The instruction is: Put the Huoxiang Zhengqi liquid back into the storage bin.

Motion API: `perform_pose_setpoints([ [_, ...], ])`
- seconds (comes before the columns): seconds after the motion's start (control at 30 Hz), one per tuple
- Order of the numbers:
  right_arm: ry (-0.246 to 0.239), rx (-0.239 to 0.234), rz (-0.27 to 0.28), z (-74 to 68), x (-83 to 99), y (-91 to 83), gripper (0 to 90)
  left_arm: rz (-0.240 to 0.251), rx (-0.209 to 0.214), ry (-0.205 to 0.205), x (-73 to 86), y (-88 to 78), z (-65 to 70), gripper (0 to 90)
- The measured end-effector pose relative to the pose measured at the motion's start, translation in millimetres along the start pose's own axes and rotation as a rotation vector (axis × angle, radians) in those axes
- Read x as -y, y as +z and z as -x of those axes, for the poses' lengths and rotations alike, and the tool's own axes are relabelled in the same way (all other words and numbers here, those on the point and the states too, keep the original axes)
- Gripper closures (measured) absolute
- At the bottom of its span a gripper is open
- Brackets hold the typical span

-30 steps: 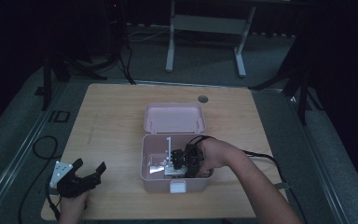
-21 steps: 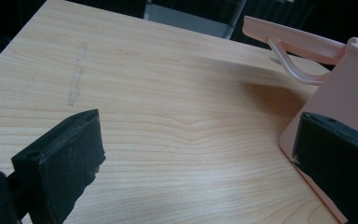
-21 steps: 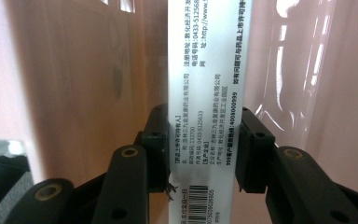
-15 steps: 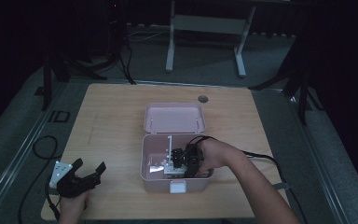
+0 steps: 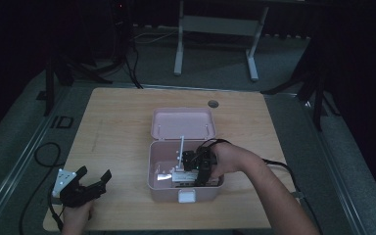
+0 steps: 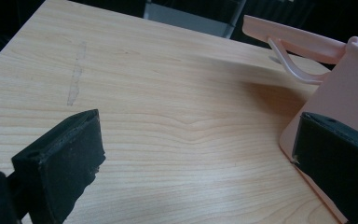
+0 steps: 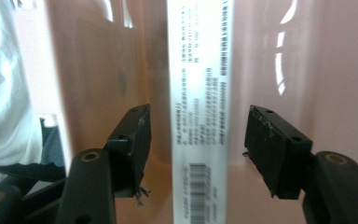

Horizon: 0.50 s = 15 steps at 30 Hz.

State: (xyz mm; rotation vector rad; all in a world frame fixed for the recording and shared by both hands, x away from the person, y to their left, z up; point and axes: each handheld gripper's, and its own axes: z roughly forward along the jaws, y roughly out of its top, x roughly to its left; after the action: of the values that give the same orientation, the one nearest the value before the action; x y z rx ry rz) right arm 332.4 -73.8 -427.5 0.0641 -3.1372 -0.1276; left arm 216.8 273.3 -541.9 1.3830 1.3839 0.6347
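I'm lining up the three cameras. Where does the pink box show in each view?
High view: the pink box sits centre, lid open toward the far edge, with the right gripper inside.
Left gripper view: its outer wall at the right edge, lid above.
Right gripper view: its glossy inner wall behind a white printed carton, which stands between the open jaws.
Shared landmark: the box's pink wall.

One pink box [image 5: 184,188], one white carton [image 7: 199,116], two grippers [image 5: 196,164] [image 5: 94,180].
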Motion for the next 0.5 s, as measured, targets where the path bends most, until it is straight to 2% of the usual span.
perform_pose_setpoints([
  [0.07, 0.011, 0.013, 0.01, 0.9, 0.8, -2.8, 33.5, -0.001, 0.0, 0.0, 0.0, 0.0, 0.1, 2.3],
  [0.1, 0.04, 0.035, 0.057, 4.0, 4.5, -12.5, 25.3, 0.0, 0.0, -0.001, 0.0, 0.1, 0.1, 2.3],
  [0.13, 0.04, 0.035, 0.057, 4.0, 4.5, -12.5, 25.3, 0.0, 0.0, -0.001, 0.0, 0.1, 0.1, 2.3],
  [0.17, 0.069, 0.048, 0.107, 5.3, 7.8, -21.3, 17.5, 0.0, -0.001, -0.001, 0.0, 0.1, 0.0, 2.3],
  [0.2, 0.076, 0.065, 0.12, 5.3, 8.6, -24.0, 13.2, 0.001, -0.001, -0.003, 0.0, 0.1, 0.0, 2.3],
  [0.33, 0.12, 0.129, 0.174, 6.1, 12.2, -33.9, 11.5, 0.001, -0.001, -0.003, 0.0, 0.2, 0.5, 2.3],
  [0.4, 0.126, 0.132, 0.186, 6.0, 13.0, -35.4, 11.4, 0.001, -0.001, -0.003, 0.0, 0.2, 0.6, 2.3],
  [0.5, 0.125, 0.149, 0.234, 3.8, 17.5, -40.6, 11.1, 0.002, -0.002, -0.003, -0.1, 0.3, 0.4, 2.3],
])
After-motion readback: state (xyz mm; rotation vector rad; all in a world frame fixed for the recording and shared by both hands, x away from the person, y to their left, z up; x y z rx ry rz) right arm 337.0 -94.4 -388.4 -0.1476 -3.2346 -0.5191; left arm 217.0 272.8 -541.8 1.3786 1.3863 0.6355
